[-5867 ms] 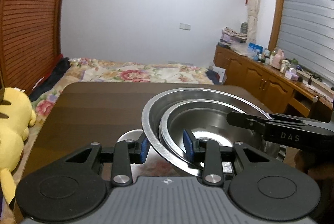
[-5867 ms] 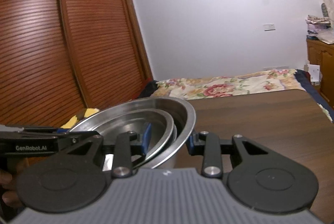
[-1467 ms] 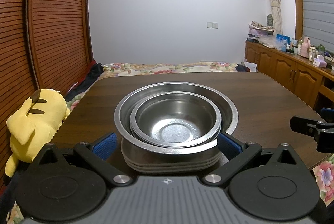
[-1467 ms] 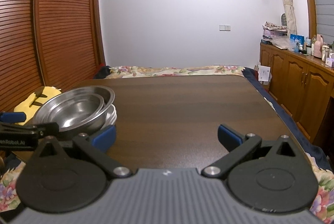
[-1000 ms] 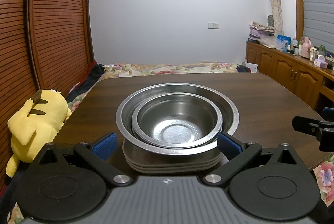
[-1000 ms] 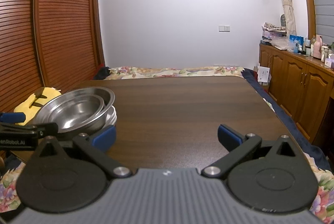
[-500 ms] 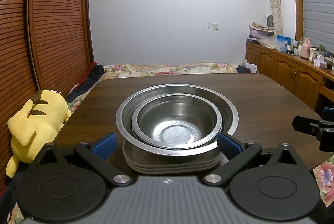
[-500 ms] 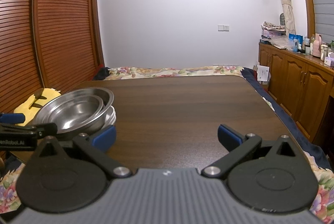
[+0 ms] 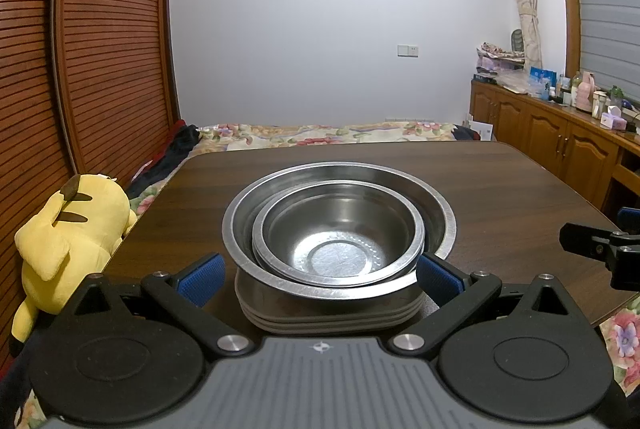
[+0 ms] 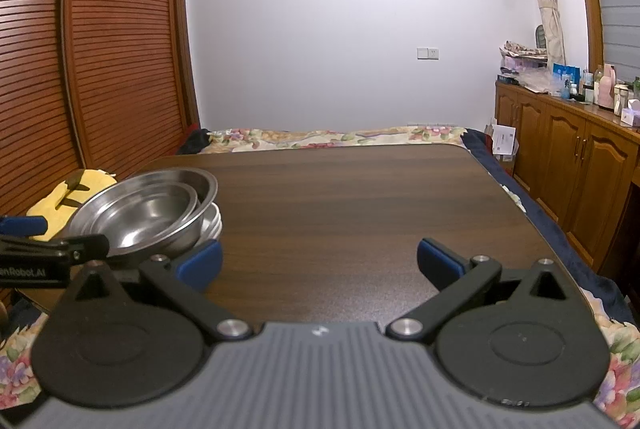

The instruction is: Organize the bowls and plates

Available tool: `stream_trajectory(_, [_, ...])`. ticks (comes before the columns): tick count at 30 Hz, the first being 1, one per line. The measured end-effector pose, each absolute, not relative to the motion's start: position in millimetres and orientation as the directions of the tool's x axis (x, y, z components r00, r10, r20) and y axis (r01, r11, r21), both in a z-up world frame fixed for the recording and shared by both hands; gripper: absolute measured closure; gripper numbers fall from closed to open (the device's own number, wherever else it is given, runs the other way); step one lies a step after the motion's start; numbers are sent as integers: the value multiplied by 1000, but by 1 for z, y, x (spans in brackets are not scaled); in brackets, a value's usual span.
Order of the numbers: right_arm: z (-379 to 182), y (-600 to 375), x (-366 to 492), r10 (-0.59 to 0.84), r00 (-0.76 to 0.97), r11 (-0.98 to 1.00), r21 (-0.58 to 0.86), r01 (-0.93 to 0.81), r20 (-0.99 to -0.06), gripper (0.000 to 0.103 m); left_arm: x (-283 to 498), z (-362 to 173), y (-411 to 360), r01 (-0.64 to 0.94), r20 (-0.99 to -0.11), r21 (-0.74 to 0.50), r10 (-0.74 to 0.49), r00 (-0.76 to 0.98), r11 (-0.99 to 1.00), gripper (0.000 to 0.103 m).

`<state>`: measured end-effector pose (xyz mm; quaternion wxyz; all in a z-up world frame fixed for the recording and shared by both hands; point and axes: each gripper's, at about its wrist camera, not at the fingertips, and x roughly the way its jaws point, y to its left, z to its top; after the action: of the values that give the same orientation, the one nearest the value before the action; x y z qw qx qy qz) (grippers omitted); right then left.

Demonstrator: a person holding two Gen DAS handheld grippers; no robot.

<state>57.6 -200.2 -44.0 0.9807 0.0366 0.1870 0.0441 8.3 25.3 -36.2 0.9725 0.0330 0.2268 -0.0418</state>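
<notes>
The small steel bowl point(image 9: 338, 233) sits nested inside the large steel bowl point(image 9: 434, 209), and both rest on a short stack of pale plates point(image 9: 328, 317) near the left front corner of the dark wooden table point(image 9: 500, 189). That order makes sense: flat pieces at the bottom give a wide base, and the smaller bowl drops into the bigger one so nothing can slide off. To my eye the stack looks finished, with no other dishes on the tabletop in either view.

Your left gripper point(image 9: 320, 275) is spread wide, its blue pads flanking the stack on either side without visibly touching it, so it holds nothing. Your right gripper point(image 10: 320, 261) is likewise spread and empty, hanging over bare table well to the right of the bowls.

Beyond the table's left edge lies a yellow plush toy point(image 9: 68, 241), with a floral bedspread point(image 9: 320, 131) past the far edge and wooden cabinets point(image 10: 568, 157) along the right wall.
</notes>
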Motion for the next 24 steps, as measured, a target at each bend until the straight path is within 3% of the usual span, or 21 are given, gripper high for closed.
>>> stream_trajectory(24, [-44,-202,58,101,925,993,93,-72,-365,0,9,-36,25,99,-444,47,-68,894,994,0])
